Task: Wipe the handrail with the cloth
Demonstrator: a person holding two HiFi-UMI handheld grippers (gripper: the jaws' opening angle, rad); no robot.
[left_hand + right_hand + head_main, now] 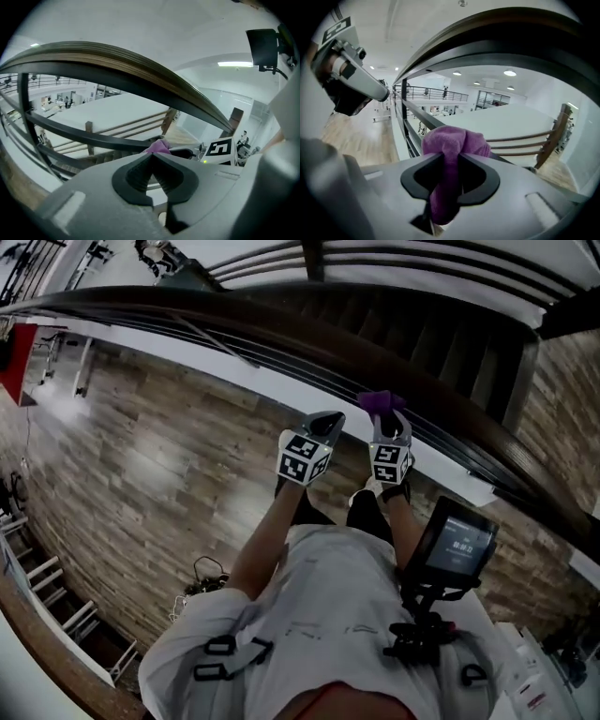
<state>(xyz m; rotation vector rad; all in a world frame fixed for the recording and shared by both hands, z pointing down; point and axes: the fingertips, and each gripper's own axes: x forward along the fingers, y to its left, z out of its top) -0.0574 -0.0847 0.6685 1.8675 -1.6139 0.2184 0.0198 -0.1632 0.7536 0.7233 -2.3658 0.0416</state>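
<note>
- Your right gripper is clamping down on the purple fleecy cloth. A rounded wad is bulging out past the tips and a tail is hanging back through the jaws.
- The cloth is sitting just under the dark curved wooden handrail. The right gripper view shows a gap between them, so no wiping contact here.
- First risk: you're working over the open drop to the dark staircase beyond the railing. If the wad snags on the handrail's edge during a drag, it could pull free and fall out of reach.
- Second risk: only a small wad is sticking out in front. Pressing in hard could put the gripper's hard tips on the wood instead of the cloth.
- Your left gripper is hovering just beside the right one, jaws together on nothing. It could knock the thin dark metal rails underneath.
- Both your forearms are reaching forward, grippers side by side and tilting up at the railing.
</note>
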